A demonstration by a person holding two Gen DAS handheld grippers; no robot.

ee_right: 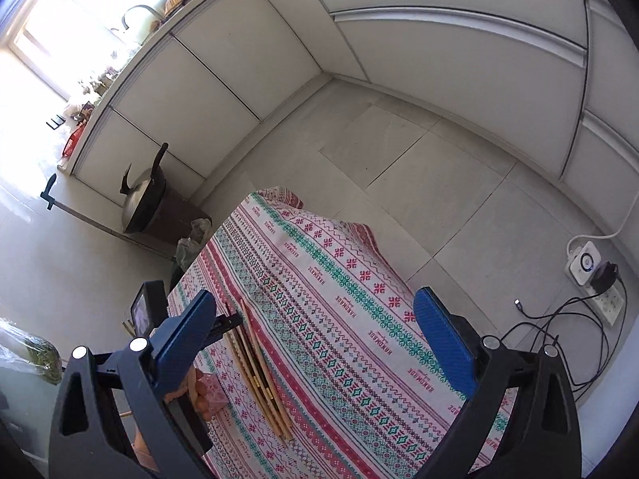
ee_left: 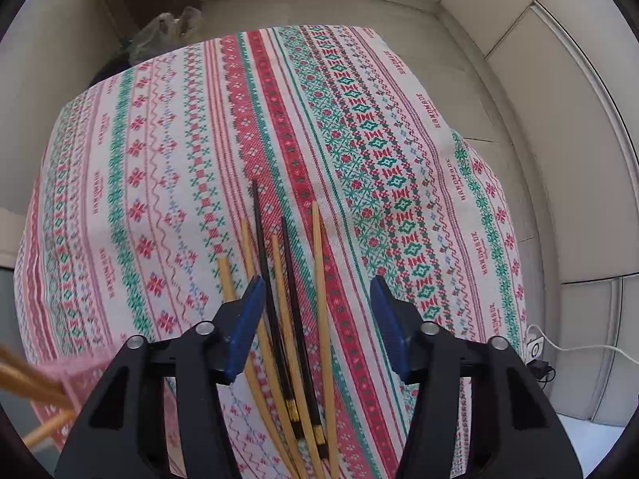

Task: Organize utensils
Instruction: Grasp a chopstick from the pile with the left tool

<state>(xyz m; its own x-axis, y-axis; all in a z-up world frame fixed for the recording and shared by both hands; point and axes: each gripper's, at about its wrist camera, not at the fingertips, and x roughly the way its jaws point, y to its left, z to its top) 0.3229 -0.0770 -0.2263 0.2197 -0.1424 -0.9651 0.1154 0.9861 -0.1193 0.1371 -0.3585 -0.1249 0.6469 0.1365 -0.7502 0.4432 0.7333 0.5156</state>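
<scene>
Left wrist view: desk draped in a woven red, green and white patterned cloth [ee_left: 167, 167], on grey floor tiles [ee_right: 419, 167] bounded by white panelled walls. Slim bamboo and black lacquered chopsticks [ee_left: 291, 311] lie bunched near the cloth's near-left edge. Left gripper [ee_left: 317, 291] hovers over them, blue-padded fingers wide; right gripper [ee_right: 315, 311] likewise wide, above bare cloth beside them.

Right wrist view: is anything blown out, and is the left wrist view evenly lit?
Right wrist view: the window at upper left is overexposed, washing out the floor beside it. Left wrist view: soft, even light on the tablecloth; chopsticks sharp, strong fisheye bending at edges.
</scene>
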